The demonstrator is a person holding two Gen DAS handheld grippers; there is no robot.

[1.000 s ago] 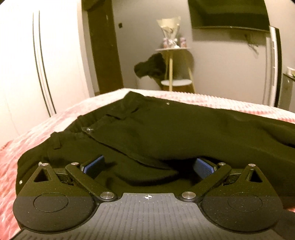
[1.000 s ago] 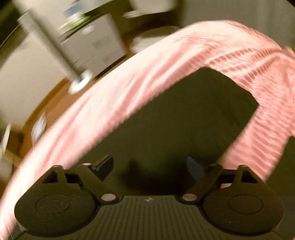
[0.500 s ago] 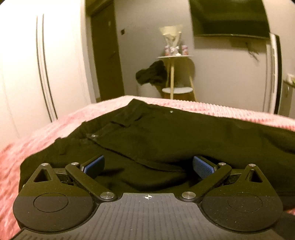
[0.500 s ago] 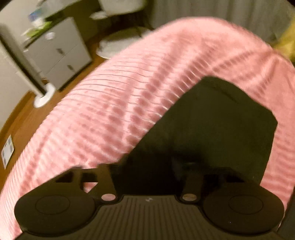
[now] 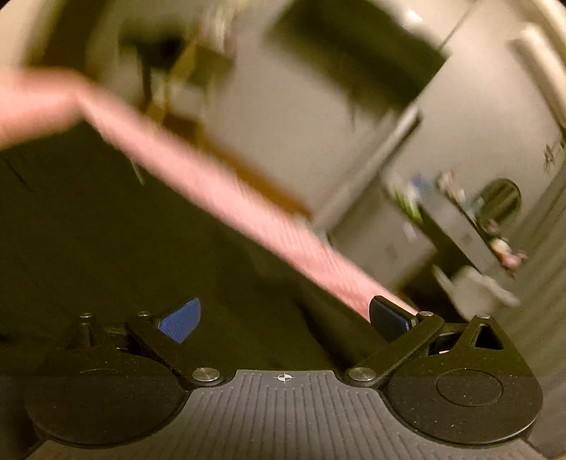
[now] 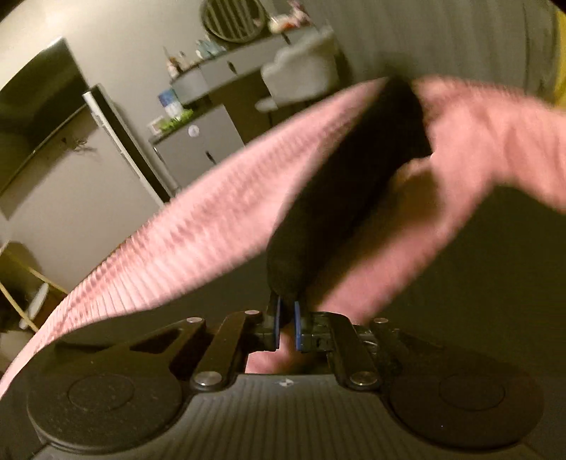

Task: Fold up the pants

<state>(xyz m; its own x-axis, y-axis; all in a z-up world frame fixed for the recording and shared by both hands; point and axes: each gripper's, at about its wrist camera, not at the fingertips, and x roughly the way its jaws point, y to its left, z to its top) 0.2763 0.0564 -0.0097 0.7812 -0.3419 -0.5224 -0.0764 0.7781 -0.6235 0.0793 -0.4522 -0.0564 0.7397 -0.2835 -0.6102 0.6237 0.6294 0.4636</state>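
Pants [image 6: 357, 184] lie dark across the pink bedspread [image 6: 184, 226], one leg pinched between the nearly closed right gripper [image 6: 286, 323], likely to carry it over, while the left gripper [image 5: 283, 320] hangs spread above them.

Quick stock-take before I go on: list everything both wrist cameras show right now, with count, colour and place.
pants: one, black, spread on the bed; a leg end is lifted and pinched in the right gripper.
bedspread: one, pink and ribbed, under the pants.
television: one, dark screen, on the wall, upper left in the right view.
cabinet: one, grey, against the wall beyond the bed, small items on top.
chair: one, white, by the grey counter.
round mirror: one, dark frame, top of the right view.
left gripper: one, black with blue pads, open over the pants.
right gripper: one, black with blue pads, shut on the pants.
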